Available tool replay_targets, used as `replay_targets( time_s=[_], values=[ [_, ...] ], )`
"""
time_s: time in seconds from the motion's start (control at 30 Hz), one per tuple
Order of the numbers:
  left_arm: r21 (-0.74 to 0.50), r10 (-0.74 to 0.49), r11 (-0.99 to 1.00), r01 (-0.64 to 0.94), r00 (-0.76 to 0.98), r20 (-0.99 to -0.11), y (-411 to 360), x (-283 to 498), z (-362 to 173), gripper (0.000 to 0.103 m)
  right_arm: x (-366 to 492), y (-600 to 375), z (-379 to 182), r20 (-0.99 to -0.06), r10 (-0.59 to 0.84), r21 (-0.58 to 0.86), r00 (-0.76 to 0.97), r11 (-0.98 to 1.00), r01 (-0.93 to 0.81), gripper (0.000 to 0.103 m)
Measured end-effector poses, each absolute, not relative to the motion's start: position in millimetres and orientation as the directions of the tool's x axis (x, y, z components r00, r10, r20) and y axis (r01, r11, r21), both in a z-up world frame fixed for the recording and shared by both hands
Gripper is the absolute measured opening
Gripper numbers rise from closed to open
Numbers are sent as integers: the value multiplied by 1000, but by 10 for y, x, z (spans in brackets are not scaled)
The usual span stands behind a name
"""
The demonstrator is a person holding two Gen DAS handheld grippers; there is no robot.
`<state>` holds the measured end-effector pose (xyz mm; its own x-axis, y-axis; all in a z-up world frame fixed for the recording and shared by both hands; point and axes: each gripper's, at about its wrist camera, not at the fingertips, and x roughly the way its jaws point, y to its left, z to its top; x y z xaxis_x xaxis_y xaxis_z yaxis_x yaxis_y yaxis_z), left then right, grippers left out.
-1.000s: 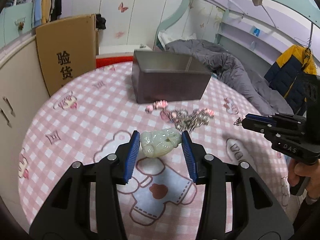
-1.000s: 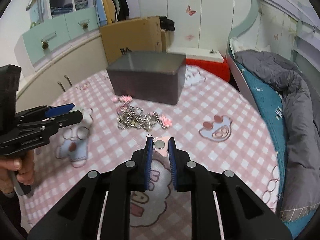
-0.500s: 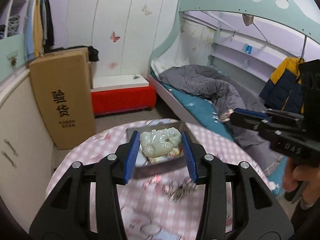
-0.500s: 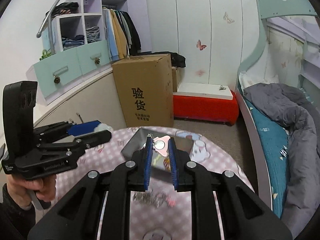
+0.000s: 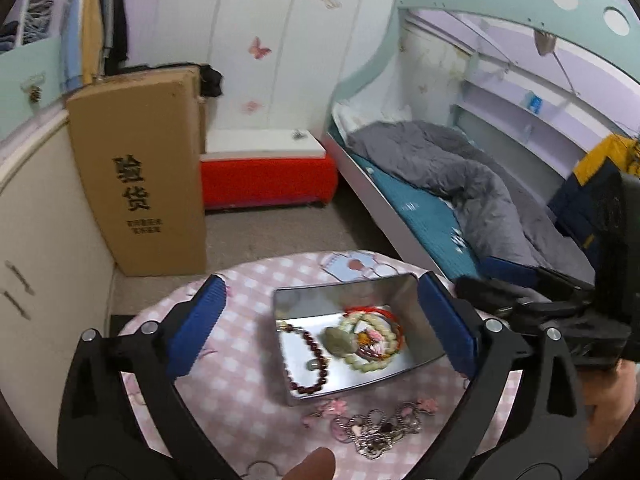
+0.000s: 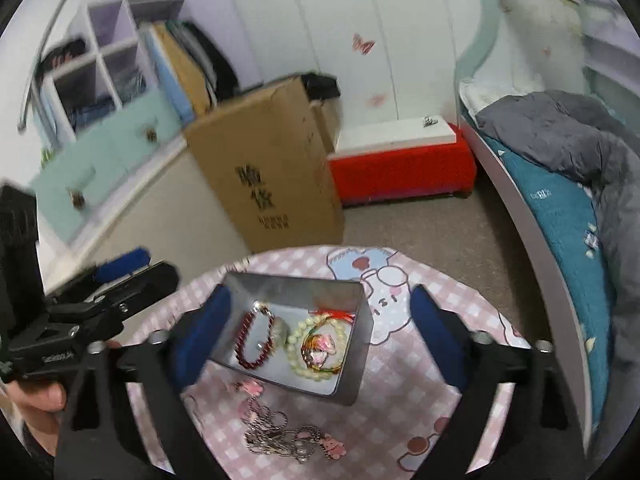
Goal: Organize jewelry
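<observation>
Blue-padded left hand-held gripper (image 5: 322, 328) and right hand-held gripper (image 6: 320, 330) opening, empty.

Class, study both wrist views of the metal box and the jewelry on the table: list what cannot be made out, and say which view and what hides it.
- Jade pendant, left wrist view: motion blur hides its carving.
- Chain pile, right wrist view: tangled and blurred; the pieces cannot be counted.
- Metal box, right wrist view: the left fingers cover its near-left corner.
- Pink charm, right wrist view: too small and blurred to identify.
- Table, both views: the gripper frames hide the near edge.
</observation>
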<state>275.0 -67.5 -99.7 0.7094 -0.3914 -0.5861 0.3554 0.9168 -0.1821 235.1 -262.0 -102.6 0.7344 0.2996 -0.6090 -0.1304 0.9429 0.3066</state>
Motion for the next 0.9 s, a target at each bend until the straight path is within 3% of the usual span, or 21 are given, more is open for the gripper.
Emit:
replay_targets(
  time_s=[0.37,0.9],
  values=[
    [-102,-291,955,278,817,-498,-329,2003,-758,95,1646,-2932,-727,-512,243,347,824,936,-61,96],
    [-89,-270,962,259,847,-458,-112,1260,-727,95,754,-2742,-524,-430,171,248,887,966,-66,96]
  ],
)
